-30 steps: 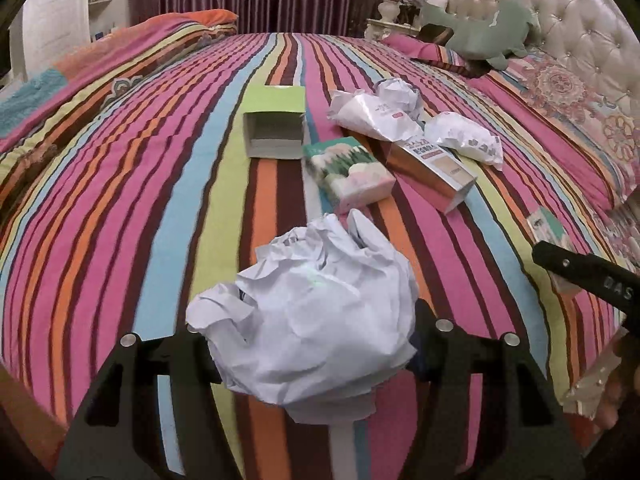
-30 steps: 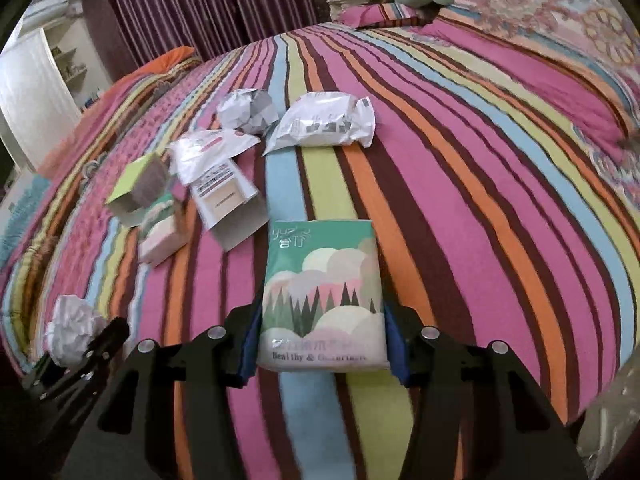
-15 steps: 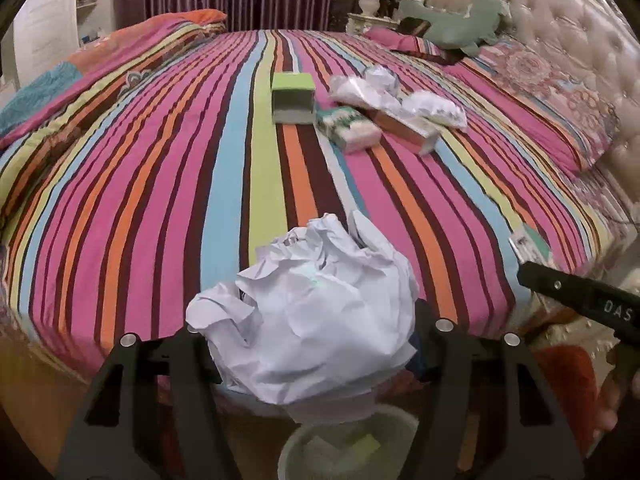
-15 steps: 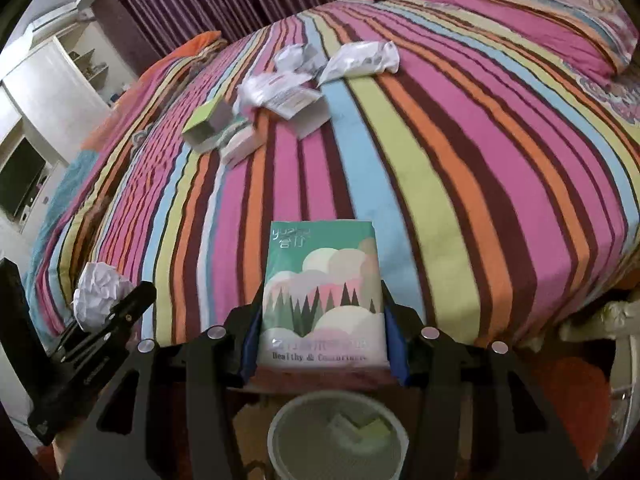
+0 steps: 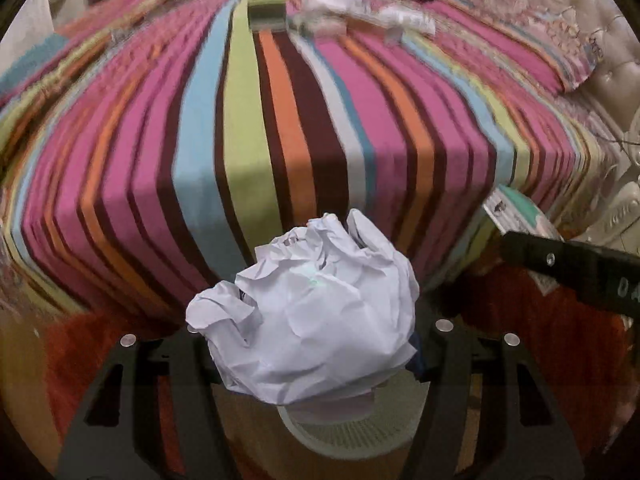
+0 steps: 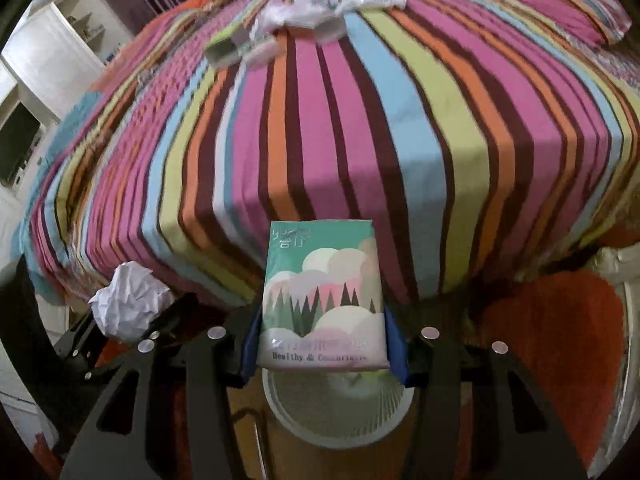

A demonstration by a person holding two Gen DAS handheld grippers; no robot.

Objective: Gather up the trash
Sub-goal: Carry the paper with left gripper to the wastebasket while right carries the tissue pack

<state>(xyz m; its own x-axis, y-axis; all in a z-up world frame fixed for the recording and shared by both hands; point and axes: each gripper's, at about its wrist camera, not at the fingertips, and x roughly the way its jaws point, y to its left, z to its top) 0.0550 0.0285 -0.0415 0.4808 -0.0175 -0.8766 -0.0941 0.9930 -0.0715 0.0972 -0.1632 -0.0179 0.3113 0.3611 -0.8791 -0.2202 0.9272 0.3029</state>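
Observation:
My left gripper is shut on a crumpled white paper ball, held past the foot of the striped bed. Under it shows the rim of a pale round waste bin on the floor. My right gripper is shut on a green tissue pack printed with trees, directly above the same bin. In the right wrist view the left gripper's paper ball hangs at the lower left. The right gripper's finger and its pack's edge show at the right of the left wrist view.
Several pieces of trash lie far back on the bed: a green box, white wrappers and a carton. A red rug covers the floor beside the bin. White cabinets stand to the left, a tufted headboard to the right.
Both grippers have drawn back off the bed and tilted downward with their loads still gripped. The bed edge now fills mid-frame and the bin has come into view under both.

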